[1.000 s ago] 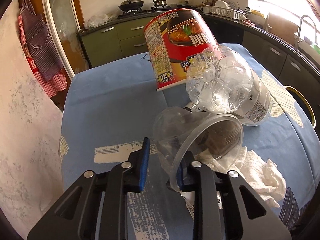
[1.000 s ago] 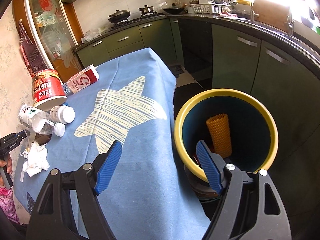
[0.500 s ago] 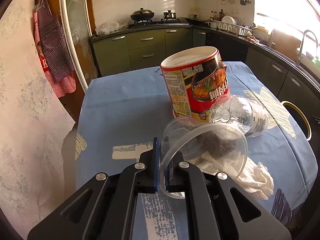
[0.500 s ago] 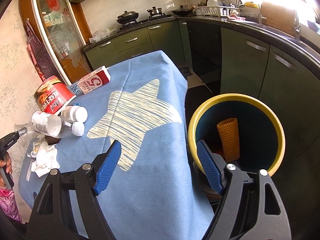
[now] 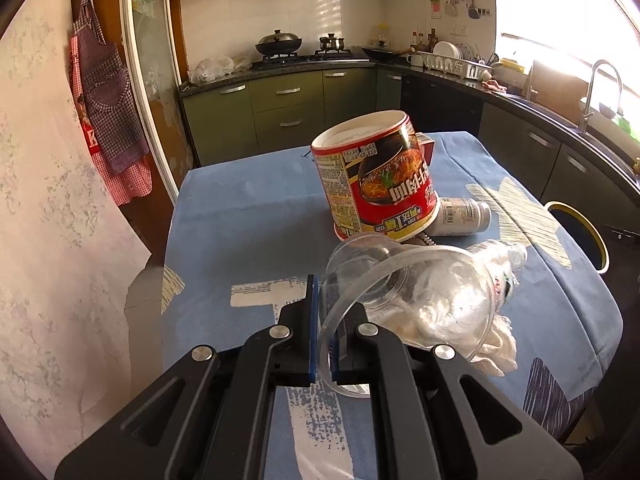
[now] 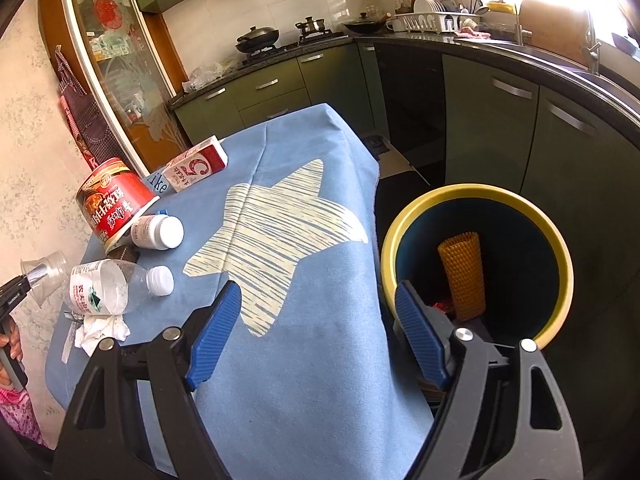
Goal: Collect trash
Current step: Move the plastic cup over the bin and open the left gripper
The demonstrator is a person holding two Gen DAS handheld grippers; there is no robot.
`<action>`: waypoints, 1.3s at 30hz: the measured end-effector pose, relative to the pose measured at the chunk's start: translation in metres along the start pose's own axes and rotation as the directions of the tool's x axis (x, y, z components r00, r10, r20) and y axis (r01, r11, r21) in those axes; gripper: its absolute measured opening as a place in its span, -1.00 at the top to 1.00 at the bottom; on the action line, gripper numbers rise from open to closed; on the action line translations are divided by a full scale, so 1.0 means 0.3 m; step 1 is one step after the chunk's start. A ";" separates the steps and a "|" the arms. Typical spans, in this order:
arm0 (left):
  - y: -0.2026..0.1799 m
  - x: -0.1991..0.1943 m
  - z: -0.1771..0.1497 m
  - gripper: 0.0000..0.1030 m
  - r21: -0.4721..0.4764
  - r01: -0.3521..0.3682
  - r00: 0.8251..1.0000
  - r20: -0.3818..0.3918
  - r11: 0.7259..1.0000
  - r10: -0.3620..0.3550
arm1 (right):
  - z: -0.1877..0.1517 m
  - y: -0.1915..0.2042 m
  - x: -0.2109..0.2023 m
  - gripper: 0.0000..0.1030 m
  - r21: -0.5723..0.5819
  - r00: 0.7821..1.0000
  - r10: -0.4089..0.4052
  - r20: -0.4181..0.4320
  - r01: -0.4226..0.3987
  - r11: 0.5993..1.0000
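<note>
My left gripper point(image 5: 325, 334) is shut on the rim of a clear plastic cup point(image 5: 404, 300) and holds it above the blue tablecloth point(image 5: 240, 216); the cup also shows in the right wrist view point(image 6: 46, 276). Under it lie a white tissue point(image 5: 496, 348) and a clear water bottle point(image 6: 116, 284). A red noodle cup point(image 5: 372, 180) stands upside down behind, with a white pill bottle point(image 6: 158, 232) beside it. My right gripper point(image 6: 316, 336) is open and empty, between the table edge and the yellow-rimmed trash bin point(image 6: 476, 196).
A milk carton point(image 6: 196, 164) lies at the table's far side. The bin holds an orange mesh sleeve point(image 6: 464, 276). Green kitchen cabinets point(image 6: 488, 120) stand behind the bin. A wall is close on the left.
My left gripper closed on the clear cup's rim and lifted it up and back from the table. The right gripper stayed open and drifted slightly.
</note>
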State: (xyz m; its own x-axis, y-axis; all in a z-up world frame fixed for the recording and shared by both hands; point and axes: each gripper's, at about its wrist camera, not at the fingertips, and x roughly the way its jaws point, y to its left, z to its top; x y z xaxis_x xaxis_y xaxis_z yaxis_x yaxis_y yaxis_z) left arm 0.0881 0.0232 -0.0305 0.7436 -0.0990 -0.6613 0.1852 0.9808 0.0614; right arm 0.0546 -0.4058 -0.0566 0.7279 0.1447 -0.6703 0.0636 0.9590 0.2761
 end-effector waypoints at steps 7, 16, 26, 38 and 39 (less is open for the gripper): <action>-0.168 -0.125 0.093 0.90 0.135 0.091 0.991 0.082 0.987 -0.102 | -0.014 -0.045 -0.048 -0.45 0.021 0.999 -0.020 0.025 0.020 1.000; -0.700 -0.046 0.209 0.90 0.380 0.388 0.912 -0.026 0.839 -0.410 | -0.075 -0.222 -0.179 -0.45 0.136 0.991 -0.076 0.108 0.061 0.989; -1.351 0.201 0.325 0.90 0.520 0.518 0.848 -0.207 0.679 -0.488 | -0.194 -0.474 -0.315 -0.49 0.301 0.975 -0.163 0.154 0.111 0.947; -1.749 0.524 0.323 -0.08 0.558 0.503 0.864 -0.314 0.660 -0.393 | -0.257 -0.593 -0.309 -0.50 0.385 0.973 -0.191 0.129 0.129 0.914; -1.747 0.517 0.326 -0.07 0.556 0.500 0.866 -0.306 0.664 -0.396 | -0.256 -0.589 -0.306 -0.50 0.382 0.974 -0.189 0.128 0.128 0.915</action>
State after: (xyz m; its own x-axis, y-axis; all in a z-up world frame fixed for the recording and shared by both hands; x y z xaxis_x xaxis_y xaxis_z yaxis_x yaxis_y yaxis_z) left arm 0.1693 -0.5228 -0.0922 0.3735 -0.4227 -0.8257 0.8521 0.5081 0.1254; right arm -0.0758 -0.5698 -0.0967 0.7837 -0.0718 -0.6170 0.4124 0.8030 0.4303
